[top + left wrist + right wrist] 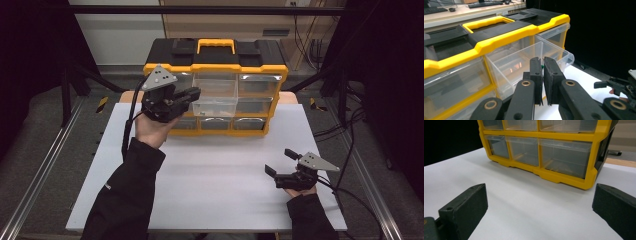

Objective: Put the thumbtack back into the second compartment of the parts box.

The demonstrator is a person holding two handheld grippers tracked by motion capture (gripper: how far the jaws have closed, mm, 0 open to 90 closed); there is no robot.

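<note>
- Yellow-and-black organizer (216, 85) stands at 12 o'clock on the white tabletop (210, 180), its clear drawer fronts facing the person, its yellow handle (216, 46) on top.
- One clear drawer (215, 106) in the middle column is pulled out toward the person; the other drawers sit flush in the frame.
- Left claw (192, 95) is held up off the tabletop at about 11 o'clock, just in front of the organizer's left column, pointing toward 3 o'clock at the pulled-out drawer.
- In the left gripper view the left claw (543, 80) has its jaws pressed nearly together, only a thin slit between the pads, and nothing visibly pinched; the open drawer (529, 65) lies right behind the tips. Whether the tips touch its wall I cannot tell.
- Right claw (281, 162) rests low at about 4 o'clock, near the front right of the tabletop and well apart from the organizer, pointing toward 10 o'clock.
- In the right gripper view the right claw (539, 210) has its jaws spread wide, with bare tabletop (524, 195) between them and the organizer's bottom drawer row (539, 155) ahead.
</note>
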